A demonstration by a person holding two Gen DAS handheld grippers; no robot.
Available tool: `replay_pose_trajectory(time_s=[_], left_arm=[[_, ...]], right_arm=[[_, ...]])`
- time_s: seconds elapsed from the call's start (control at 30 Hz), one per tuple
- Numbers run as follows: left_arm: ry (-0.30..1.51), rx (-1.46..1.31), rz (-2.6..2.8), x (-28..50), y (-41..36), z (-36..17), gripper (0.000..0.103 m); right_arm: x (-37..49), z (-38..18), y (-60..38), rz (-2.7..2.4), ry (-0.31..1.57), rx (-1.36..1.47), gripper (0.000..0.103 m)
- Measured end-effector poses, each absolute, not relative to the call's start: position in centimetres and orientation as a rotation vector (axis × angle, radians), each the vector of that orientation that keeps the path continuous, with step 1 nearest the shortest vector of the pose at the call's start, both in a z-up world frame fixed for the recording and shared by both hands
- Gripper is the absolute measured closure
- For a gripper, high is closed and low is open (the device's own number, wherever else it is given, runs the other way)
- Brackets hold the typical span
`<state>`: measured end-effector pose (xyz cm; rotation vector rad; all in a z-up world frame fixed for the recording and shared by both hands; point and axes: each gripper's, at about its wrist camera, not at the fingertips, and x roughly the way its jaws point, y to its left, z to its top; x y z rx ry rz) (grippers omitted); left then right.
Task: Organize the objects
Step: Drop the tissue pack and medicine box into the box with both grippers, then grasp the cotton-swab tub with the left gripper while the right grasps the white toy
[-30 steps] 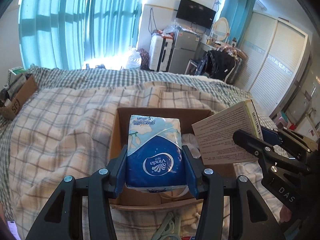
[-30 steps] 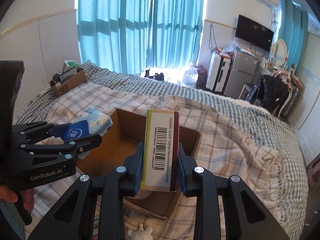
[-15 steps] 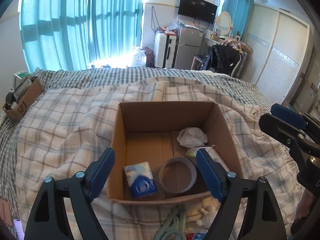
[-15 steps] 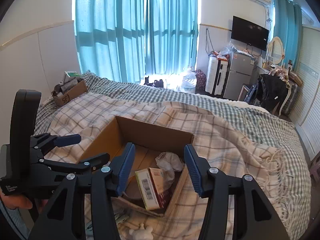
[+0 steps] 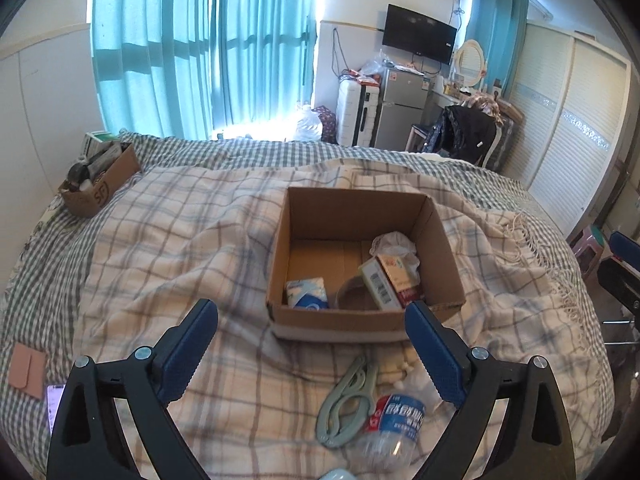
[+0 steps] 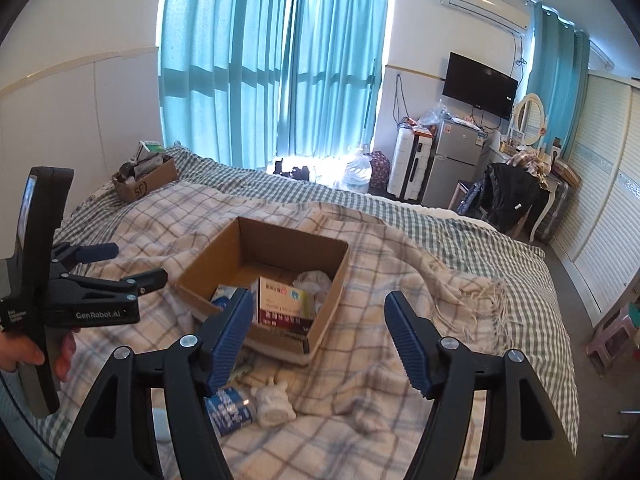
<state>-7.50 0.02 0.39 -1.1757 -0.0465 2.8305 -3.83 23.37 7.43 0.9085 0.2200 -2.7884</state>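
Cardboard box: open brown carton [image 5: 362, 216] on the plaid blanket [image 5: 180, 240], mid-bed; near wall hides the floor edge from both cameras.
Tissue pack: blue-white soft pack [image 5: 306, 294] in box, front-left corner; lower part cut off by the wall.
Printed carton: rectangular box with barcode and dark red edge [image 5: 386, 280] in box, right side, tilted against a crumpled white plastic bag [image 5: 394, 242].
Tape roll: grey ring [image 5: 352, 290] between the 2, mostly hidden.
Left gripper: [image 5: 310, 350] black frame, blue pads, jaws wide apart, nothing held, short of the box.
Right gripper: [image 6: 320, 336] jaws wide apart, nothing held; its left pad covers part of the box front.
Loose on blanket: pale green plastic clip [image 5: 348, 394], clear bottle with blue label [image 5: 394, 420], small white figurine [image 6: 274, 400]; bottle partly behind fingers.
Far corner: 2nd brown box marked SF [image 5: 100, 184], contents unclear.
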Motion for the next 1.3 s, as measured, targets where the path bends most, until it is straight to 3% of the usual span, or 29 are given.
replay_pose_trajectory(time_s=[0.43,0.77,0.93,1.1,1.3], left_arm=[[-0.054,-1.288,2.821,-3.0,2.5,-7.3,0.006],[0.071,-1.431,2.631,-2.8,7.8,-13.6,0.007],[0.116,-1.491,2.554,-2.9,9.0,-15.5,0.021],[0.225,-1.491,2.528,-2.3,10.3,-16.5,0.028],[0.075,-1.358,2.578,-1.3,8.1,-12.1,0.032]], right_arm=[[-1.9,0.6,23.4,-2.684,0.235,1.075,0.035],[-3.0,-4.3,24.7,-2.638,0.215,1.205,0.035],[-3.4,-5.3,25.0,-2.632,0.204,1.236,0.035],[-3.4,-5.9,25.0,-2.624,0.192,1.254,0.035],[-3.3,-5.7,24.8,-2.630,0.206,1.257,0.035]])
